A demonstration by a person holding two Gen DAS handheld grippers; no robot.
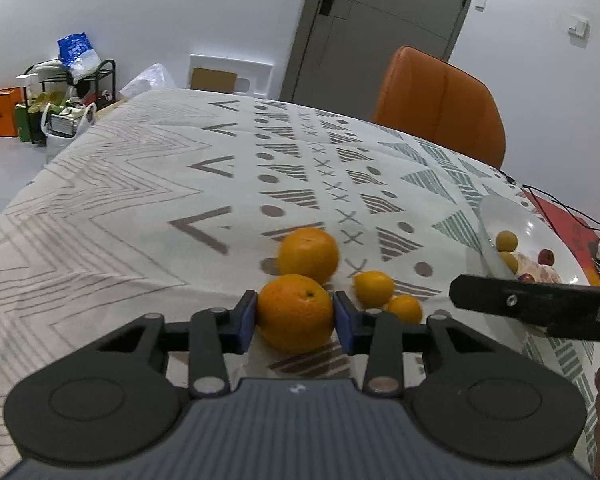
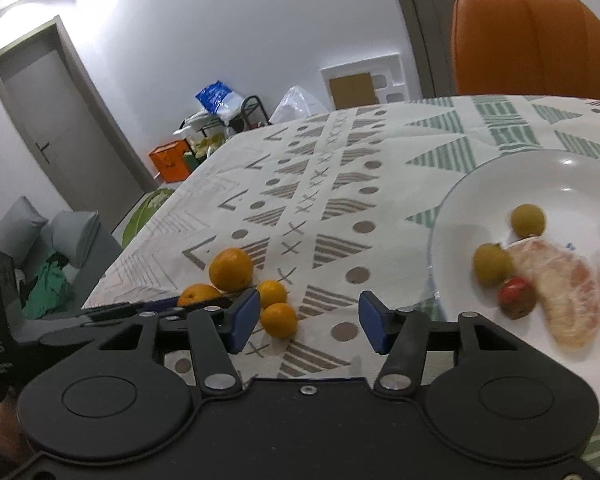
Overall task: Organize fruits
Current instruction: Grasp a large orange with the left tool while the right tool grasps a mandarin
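Observation:
My left gripper (image 1: 295, 316) is shut on a large orange (image 1: 296, 312) that rests on the patterned tablecloth (image 1: 140, 208); both blue pads press its sides. A second large orange (image 1: 309, 254) lies just behind it, and two small oranges (image 1: 374, 288) (image 1: 406, 308) lie to its right. My right gripper (image 2: 308, 324) hovers open over the cloth, nothing gripped; the nearer small orange (image 2: 278, 320) lies just beyond its left pad. To its right stands a white plate (image 2: 444, 236) with two green fruits (image 2: 528, 220), a red fruit (image 2: 516, 296) and peeled citrus segments (image 2: 564, 292).
An orange chair (image 1: 440, 104) stands at the table's far side. Black cables and a red item (image 1: 560, 216) lie beyond the plate. Bags and a rack (image 1: 60, 96) crowd the floor by the wall, with a grey sofa (image 2: 40, 248) off the table's left edge.

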